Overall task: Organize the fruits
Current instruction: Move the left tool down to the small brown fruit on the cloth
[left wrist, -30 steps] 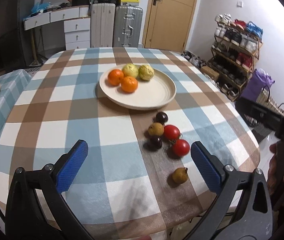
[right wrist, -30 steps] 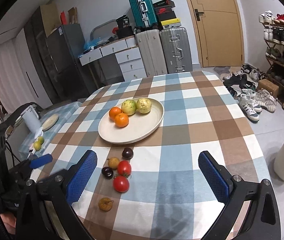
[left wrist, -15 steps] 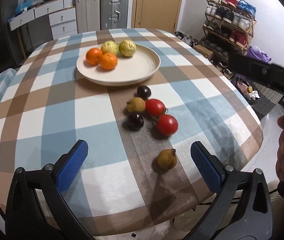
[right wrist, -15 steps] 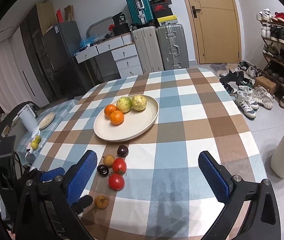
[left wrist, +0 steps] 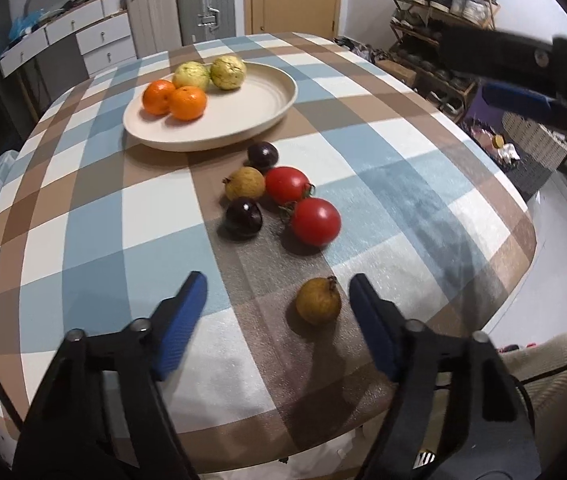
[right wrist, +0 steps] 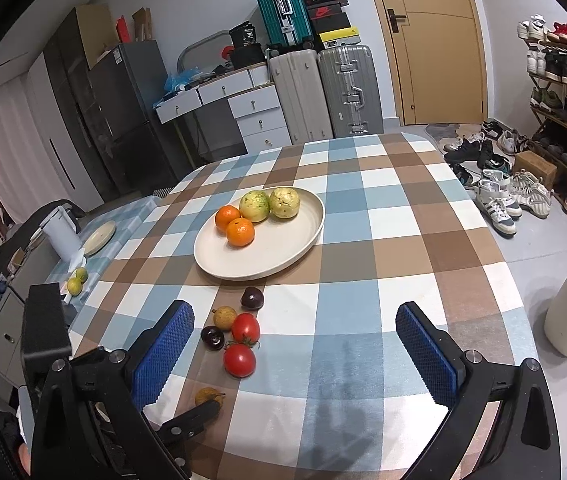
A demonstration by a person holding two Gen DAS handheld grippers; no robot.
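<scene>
A cream plate (left wrist: 243, 120) (right wrist: 283, 256) holds two oranges (left wrist: 175, 100) and two green guavas (left wrist: 209, 74). In front of it on the checked cloth lie two red tomatoes (left wrist: 315, 222) (right wrist: 239, 360), two dark plums (left wrist: 243, 218) and a tan fruit (left wrist: 245, 184). A second tan fruit (left wrist: 318, 306) (right wrist: 207, 396) lies alone near the table's front edge. My left gripper (left wrist: 277, 296) is open, low over the cloth, with that lone fruit just inside its right finger. My right gripper (right wrist: 291, 344) is open and empty, higher above the table.
The table edge drops off close behind the lone fruit. A side table (right wrist: 123, 220) at left holds a small plate (right wrist: 99, 236), a white kettle (right wrist: 59, 236) and two green fruits. Suitcases, drawers, a shoe rack and a bin stand around the room.
My left gripper has moved forward and down toward the lone tan fruit, and its jaws have narrowed somewhat. The right gripper has barely shifted.
</scene>
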